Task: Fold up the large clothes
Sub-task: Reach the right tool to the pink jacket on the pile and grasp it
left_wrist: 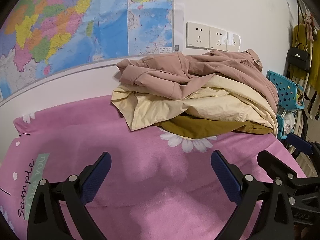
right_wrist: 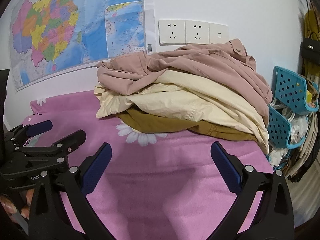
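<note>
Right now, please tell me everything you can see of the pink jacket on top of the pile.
The pink jacket is dusty pink, of thin, smooth-looking cloth with stitched seams and a snap tab near its top. It lies crumpled and unfolded on the cream garment, topping the pile on the pink bedsheet, close to the wall. No gripper touches it.
</note>
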{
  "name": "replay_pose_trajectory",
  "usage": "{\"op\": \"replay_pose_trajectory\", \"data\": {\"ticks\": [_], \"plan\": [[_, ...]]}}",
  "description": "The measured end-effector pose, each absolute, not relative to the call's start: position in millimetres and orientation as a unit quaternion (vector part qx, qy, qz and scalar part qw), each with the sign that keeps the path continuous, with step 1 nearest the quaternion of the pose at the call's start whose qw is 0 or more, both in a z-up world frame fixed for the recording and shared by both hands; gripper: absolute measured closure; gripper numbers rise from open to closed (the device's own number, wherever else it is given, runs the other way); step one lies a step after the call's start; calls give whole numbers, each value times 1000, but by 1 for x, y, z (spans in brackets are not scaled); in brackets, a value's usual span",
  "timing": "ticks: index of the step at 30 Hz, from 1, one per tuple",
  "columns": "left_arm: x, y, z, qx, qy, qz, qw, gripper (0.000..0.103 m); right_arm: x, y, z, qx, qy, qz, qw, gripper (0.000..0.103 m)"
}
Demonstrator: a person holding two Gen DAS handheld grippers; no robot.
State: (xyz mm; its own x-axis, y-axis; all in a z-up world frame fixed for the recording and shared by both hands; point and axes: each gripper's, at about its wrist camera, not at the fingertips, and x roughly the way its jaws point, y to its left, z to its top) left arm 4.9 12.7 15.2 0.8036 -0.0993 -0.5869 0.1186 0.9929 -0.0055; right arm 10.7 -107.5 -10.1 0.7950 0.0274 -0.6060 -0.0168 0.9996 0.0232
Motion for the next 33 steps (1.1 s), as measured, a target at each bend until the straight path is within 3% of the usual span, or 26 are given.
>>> {"op": "replay_pose_trajectory", "data": {"ticks": [13,20,30,31,32,33], "plan": [[63,25,15,13,319,-55,946,7,87,-106,16,-88,292,41,952,6],[110,40,12,-5,327,-45,944,7,175,-80,18,-183,295,71,935,18],[157,57,5,-49,331,-62,940,7,276,-49,-11,-185,334,158,911,12],[162,58,3,-54,333,-68,939,7,280,-49,-12,-181,339,167,908,15],[165,60,2,-59,334,-73,938,7,283,-48,-12,-181,343,178,904,31],[167,61,0,-63,335,-78,937,7,284,-47,-10,-182,350,199,897,55]]}}
